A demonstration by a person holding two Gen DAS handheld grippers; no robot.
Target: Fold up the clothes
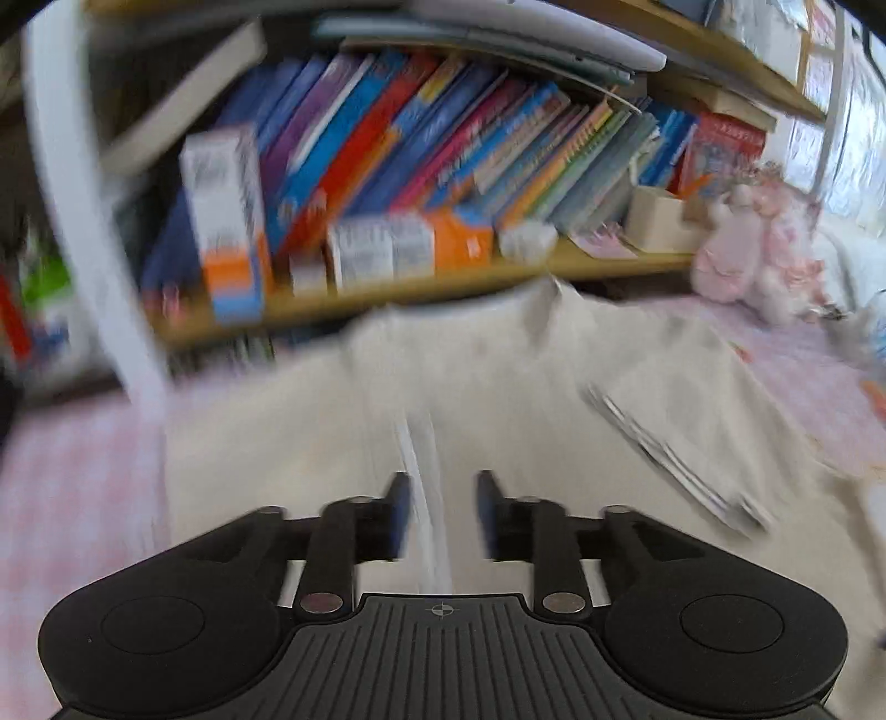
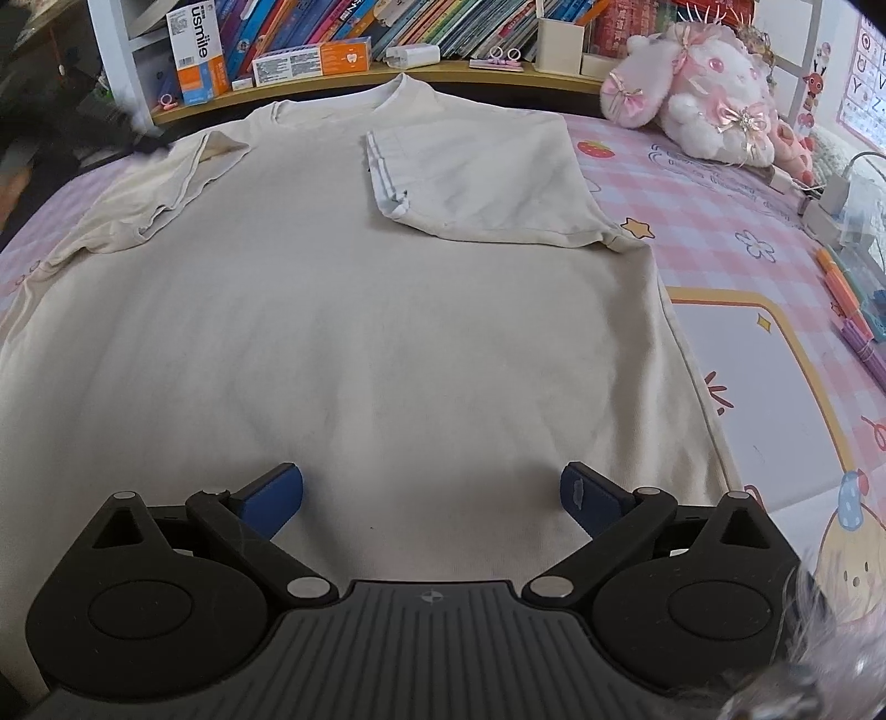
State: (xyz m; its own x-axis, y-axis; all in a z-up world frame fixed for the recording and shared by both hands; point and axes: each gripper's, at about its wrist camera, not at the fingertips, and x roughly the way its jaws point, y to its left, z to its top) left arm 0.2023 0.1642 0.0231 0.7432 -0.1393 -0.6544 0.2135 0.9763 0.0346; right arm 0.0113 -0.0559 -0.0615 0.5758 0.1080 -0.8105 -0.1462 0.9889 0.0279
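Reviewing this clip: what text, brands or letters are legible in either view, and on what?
"usmile": on the upright white and orange cardboard box on the wooden shelf.
"Y", "Z": on the alphabet wall poster at the right edge.
Book spines and the flat white and orange box: print too small.
Left wrist view: everything blurred, unreadable.

Pink checked mat (image 2: pixel 720 183) printed with a strawberry (image 2: pixel 595 148), star (image 2: pixel 637 227) and flower (image 2: pixel 756 243). Wooden shelf (image 2: pixel 387 75) behind, bearing slanted books (image 2: pixel 443 25), an upright "usmile" box (image 2: pixel 196 52), a flat orange-and-white box (image 2: pixel 313 58), a white charger (image 2: pixel 412 54) and a cream holder (image 2: pixel 559 44). Pink plush rabbit (image 2: pixel 698 99) at right; markers (image 2: pixel 847 293) near the edge.
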